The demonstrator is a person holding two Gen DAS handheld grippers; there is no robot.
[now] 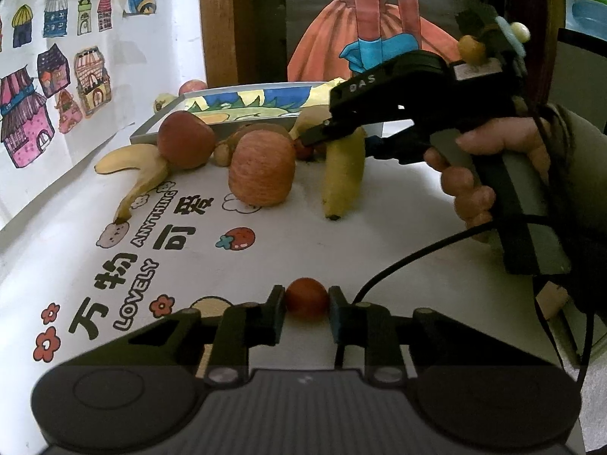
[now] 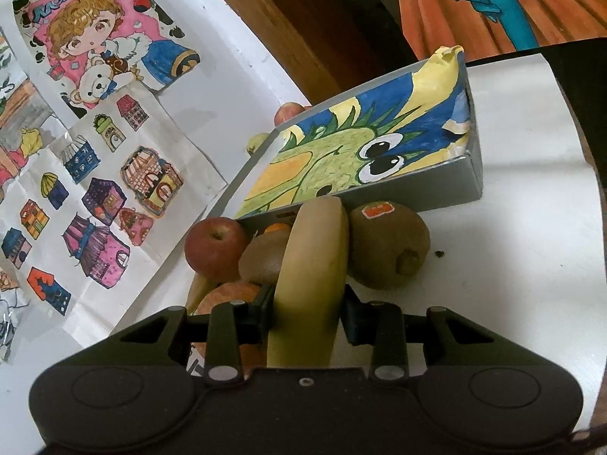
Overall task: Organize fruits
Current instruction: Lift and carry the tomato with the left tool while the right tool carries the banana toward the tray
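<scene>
- The left gripper (image 1: 306, 313) is closed on a small red fruit (image 1: 306, 302), held well in front of the box (image 2: 436, 185).
- The right gripper (image 2: 307, 309) clamps a banana (image 2: 311, 265) whose far end lies against the box's near wall, between two kiwis (image 2: 387, 248).
- Best to lift the banana clear of the kiwis before swinging it over the wall, keeping the squeeze light to avoid bruising.
- An apple (image 1: 262, 168) sits in front of the box.

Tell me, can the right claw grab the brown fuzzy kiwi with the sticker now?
Probably not yet. The right claw is already shut on a long yellow banana, so it looks full. The brown fuzzy kiwi with the sticker sits uncovered right beside it.
</scene>
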